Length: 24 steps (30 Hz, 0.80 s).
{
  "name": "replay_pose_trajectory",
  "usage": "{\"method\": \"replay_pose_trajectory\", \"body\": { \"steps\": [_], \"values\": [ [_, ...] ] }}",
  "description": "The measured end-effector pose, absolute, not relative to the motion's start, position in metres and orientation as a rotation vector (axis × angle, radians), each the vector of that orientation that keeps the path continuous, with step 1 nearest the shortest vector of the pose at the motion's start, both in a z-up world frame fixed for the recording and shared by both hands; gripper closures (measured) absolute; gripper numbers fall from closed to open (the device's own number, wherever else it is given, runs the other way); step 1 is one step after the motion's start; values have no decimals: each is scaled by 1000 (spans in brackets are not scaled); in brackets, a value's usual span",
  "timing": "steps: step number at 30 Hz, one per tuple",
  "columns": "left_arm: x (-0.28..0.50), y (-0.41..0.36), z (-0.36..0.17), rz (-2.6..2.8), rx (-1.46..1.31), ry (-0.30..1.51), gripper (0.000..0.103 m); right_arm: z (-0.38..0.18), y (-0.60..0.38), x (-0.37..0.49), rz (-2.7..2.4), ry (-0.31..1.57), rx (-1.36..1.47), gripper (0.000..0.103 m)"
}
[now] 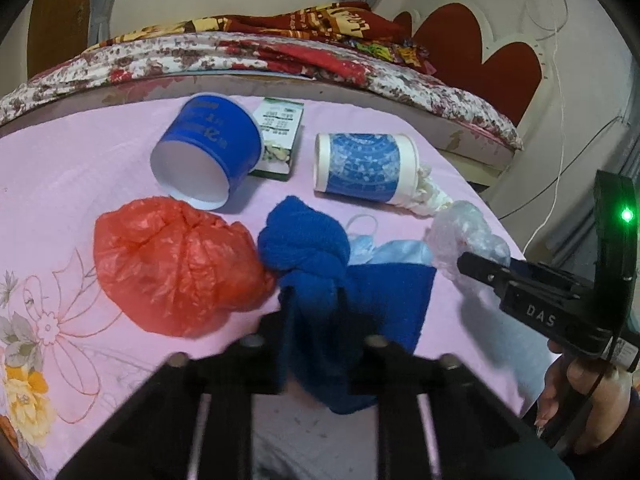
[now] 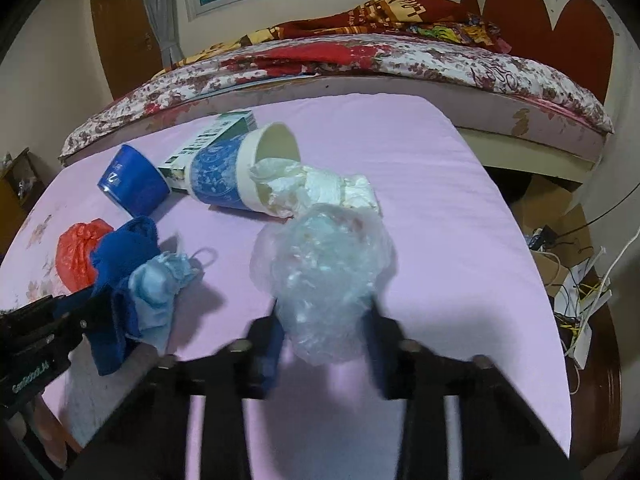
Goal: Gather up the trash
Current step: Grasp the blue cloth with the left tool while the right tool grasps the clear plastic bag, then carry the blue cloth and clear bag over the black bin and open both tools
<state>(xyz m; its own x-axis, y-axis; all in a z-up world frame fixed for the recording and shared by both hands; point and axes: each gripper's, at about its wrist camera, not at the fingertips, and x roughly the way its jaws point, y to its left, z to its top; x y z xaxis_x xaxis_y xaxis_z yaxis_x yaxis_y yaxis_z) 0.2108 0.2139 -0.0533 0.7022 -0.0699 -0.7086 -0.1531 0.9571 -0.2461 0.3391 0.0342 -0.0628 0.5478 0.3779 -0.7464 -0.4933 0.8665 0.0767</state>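
On the pink sheet (image 1: 60, 184) lies a knotted blue cloth (image 1: 304, 248), and my left gripper (image 1: 312, 304) is shut on its near end. The same cloth (image 2: 120, 248) and left gripper (image 2: 102, 300) show at the left of the right wrist view. A crumpled clear plastic bag (image 2: 324, 264) sits between the fingers of my right gripper (image 2: 324, 320), which press on its sides. In the left wrist view the right gripper (image 1: 480, 266) reaches in from the right onto that bag (image 1: 464, 232). A red plastic bag (image 1: 176, 268) lies left of the cloth.
A blue cup (image 1: 208, 148) and a white-and-blue cup (image 1: 364, 166) lie on their sides, white tissue (image 2: 320, 188) spilling from the latter. A small box (image 1: 280, 136) sits between them, a light blue face mask (image 1: 392, 252) beside the cloth. Bedding (image 1: 240, 56) is behind; cables (image 2: 580, 292) are on the floor at right.
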Motion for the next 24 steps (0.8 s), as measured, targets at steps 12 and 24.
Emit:
{"method": "replay_pose_trajectory", "body": {
  "steps": [12,24],
  "values": [
    [169,197,-27,41,-216,690,95,-43,5,291,541,746,-138,84],
    [138,163,-7,-3,-175,627,98,-28,-44,239,516,715,-97,85]
  ]
}}
